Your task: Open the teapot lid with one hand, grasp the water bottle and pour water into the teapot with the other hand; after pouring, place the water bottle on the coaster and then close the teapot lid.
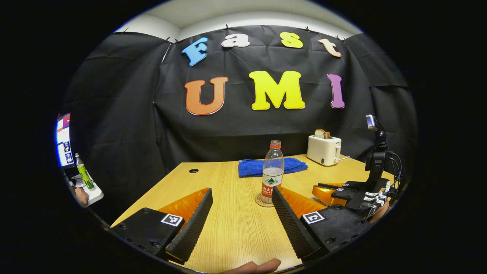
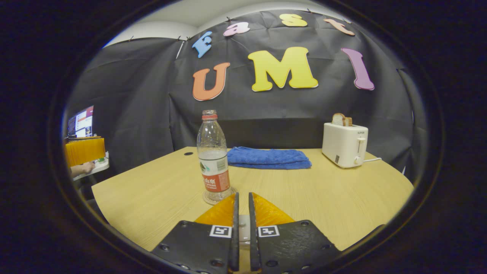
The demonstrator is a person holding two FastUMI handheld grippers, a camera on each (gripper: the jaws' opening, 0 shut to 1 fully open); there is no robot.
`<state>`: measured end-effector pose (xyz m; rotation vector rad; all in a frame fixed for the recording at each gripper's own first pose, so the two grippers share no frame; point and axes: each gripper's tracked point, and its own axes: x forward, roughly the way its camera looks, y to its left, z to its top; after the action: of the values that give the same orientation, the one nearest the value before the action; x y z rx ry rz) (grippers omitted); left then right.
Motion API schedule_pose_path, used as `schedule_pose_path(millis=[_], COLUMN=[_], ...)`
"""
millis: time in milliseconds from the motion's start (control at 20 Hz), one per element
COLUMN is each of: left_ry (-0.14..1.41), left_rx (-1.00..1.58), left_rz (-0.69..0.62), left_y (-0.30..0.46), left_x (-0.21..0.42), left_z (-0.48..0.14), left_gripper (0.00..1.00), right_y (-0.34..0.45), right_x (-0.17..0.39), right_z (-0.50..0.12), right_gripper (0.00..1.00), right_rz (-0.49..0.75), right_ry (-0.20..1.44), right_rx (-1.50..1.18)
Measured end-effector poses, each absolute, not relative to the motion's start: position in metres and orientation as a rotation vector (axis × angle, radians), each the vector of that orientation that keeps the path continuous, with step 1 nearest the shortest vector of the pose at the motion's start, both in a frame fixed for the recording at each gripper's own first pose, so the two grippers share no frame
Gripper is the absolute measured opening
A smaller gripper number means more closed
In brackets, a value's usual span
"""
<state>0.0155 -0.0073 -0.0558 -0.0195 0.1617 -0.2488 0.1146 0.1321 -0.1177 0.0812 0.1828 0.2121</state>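
A clear water bottle (image 1: 272, 171) (image 2: 213, 160) with a red cap and red label stands upright on a round coaster (image 1: 262, 201) (image 2: 207, 199) on the wooden table (image 1: 236, 228); it is partly filled. My left gripper (image 1: 241, 190) is open just in front of the bottle, which stands beyond its right fingertip, untouched. My right gripper (image 2: 243, 196) is nearly shut, and a small pale piece, which I take for the teapot lid's knob (image 2: 243, 227), sits between its fingers. The left gripper view has that gripper (image 1: 331, 189) low at the table's right. The teapot body is hidden.
A folded blue towel (image 1: 272, 166) (image 2: 268, 157) lies behind the bottle. A white toaster (image 1: 324, 150) (image 2: 344, 144) with bread stands at the back right. Off the table's left are a monitor (image 1: 62, 139) and a person's hand (image 2: 86, 167). A fingertip (image 1: 255, 266) shows at the near edge.
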Motion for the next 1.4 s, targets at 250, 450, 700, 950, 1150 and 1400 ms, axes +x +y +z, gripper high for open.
schedule_pose_path(millis=[250,450,700,950,1150,1400], left_ry=[0.159,0.143,0.151,0.133,0.095,0.064], left_rx=[-0.032,-0.005,-0.035,-0.041,-0.040,-0.094], left_rz=[-0.251,-0.252,-0.242,-0.211,-0.215,-0.194], left_y=[-0.008,-0.007,-0.005,0.000,-0.008,-0.016], left_x=[0.015,0.017,0.017,0.013,0.002,-0.001], left_z=[-0.052,-0.052,-0.054,-0.044,-0.029,-0.018], left_gripper=[0.98,0.98,0.96,0.98,0.98,0.99], right_y=[0.137,0.122,0.093,0.042,-0.008,-0.051], right_x=[0.091,0.070,0.034,-0.003,-0.034,-0.045], right_z=[-0.098,-0.071,-0.031,0.015,0.031,0.008], right_gripper=[0.76,0.87,0.93,0.95,0.95,0.96], right_rz=[0.265,0.239,0.214,0.110,-0.012,-0.059], right_ry=[0.168,0.118,0.030,-0.077,-0.125,-0.086], right_rx=[0.066,0.054,0.013,0.018,-0.006,0.053])
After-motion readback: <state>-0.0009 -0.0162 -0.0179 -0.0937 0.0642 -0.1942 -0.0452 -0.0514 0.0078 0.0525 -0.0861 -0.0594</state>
